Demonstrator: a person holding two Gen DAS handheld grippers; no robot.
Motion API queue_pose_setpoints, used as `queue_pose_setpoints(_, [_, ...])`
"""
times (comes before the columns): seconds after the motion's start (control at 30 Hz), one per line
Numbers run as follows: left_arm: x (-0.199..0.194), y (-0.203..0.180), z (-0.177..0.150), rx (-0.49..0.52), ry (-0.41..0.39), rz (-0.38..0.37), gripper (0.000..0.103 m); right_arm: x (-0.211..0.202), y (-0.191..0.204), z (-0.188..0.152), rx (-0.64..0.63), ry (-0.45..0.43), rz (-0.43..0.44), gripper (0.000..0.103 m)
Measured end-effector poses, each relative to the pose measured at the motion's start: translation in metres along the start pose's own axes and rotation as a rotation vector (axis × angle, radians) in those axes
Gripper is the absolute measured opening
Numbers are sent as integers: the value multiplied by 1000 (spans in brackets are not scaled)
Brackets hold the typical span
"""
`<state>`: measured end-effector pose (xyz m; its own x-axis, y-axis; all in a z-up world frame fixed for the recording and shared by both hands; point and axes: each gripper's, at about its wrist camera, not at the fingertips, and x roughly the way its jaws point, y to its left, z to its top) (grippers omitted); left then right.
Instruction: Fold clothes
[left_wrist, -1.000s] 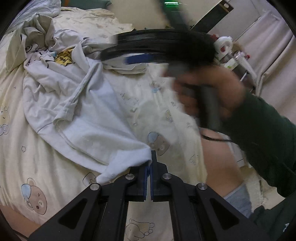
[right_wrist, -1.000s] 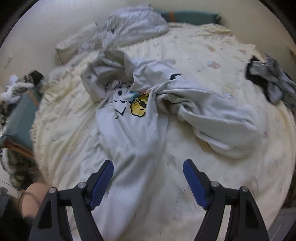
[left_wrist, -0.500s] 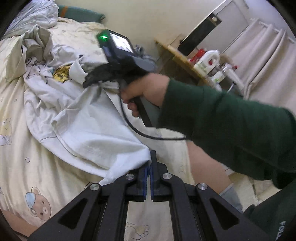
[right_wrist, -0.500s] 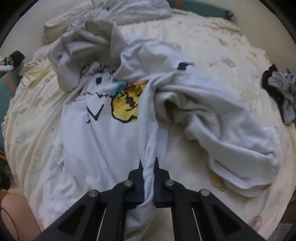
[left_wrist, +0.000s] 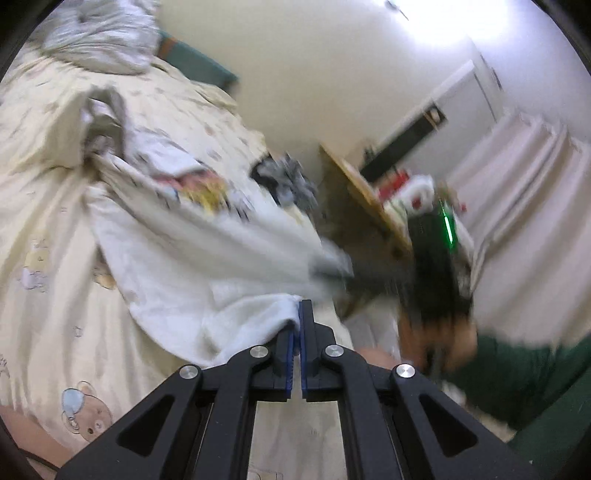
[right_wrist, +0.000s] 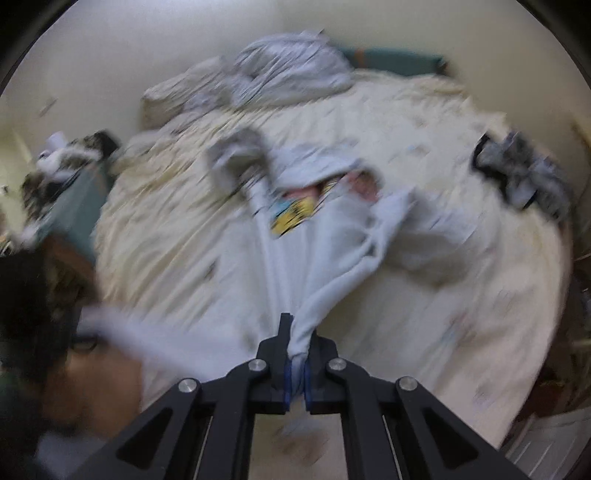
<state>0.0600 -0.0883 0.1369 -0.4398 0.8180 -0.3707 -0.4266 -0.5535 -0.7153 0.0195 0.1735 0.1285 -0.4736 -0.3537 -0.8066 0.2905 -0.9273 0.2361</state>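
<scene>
A white T-shirt with a yellow cartoon print lies stretched over the cream bed sheet. My left gripper is shut on a corner of the shirt's hem. In the right wrist view my right gripper is shut on a bunched fold of the same white T-shirt, which runs taut from the jaws up to the print. From the left wrist camera the right gripper's body shows at the right, blurred, with shirt cloth trailing from it. Both views are motion-blurred.
A dark grey garment lies at the bed's right side. A crumpled grey blanket and a pillow sit at the head. A wooden table with bottles stands beside the bed. A green sleeve is low right.
The right gripper closed on a fold of the shirt and pulled it back toward the bed's near edge. The left gripper, still holding the hem, lifted and swung; the shirt is now drawn out between them.
</scene>
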Motion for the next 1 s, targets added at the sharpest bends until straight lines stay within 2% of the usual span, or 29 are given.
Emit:
queue_pose_setpoints(0.17, [-16, 24, 5, -115, -73, 53, 3, 23, 43, -48, 7, 88, 132, 4])
queue_pose_setpoints(0.3, [-16, 35, 7, -148, -85, 108, 16, 51, 75, -71, 12, 162, 206, 4])
queue_pose_setpoints(0.43, [-12, 37, 9, -149, -74, 152, 16, 77, 86, -82, 36, 207, 229, 5])
queue_pose_setpoints(0.5, [-6, 34, 9, -140, -67, 170, 16, 80, 83, -82, 57, 205, 233, 9])
queue_pose_setpoints(0.53, [-4, 33, 8, -142, -63, 176, 16, 81, 81, -82, 65, 213, 232, 15])
queue_pose_setpoints(0.63, [-6, 40, 6, -163, -55, 188, 18, 76, 75, -82, 67, 240, 225, 53])
queue_pose_setpoints(0.8, [2, 49, 7, -205, -42, 199, 18, 41, 59, -67, 35, 180, 182, 54])
queue_pose_setpoints(1.0, [11, 51, 6, -211, -19, 202, 18, 20, 27, -4, -67, 67, 11, 60])
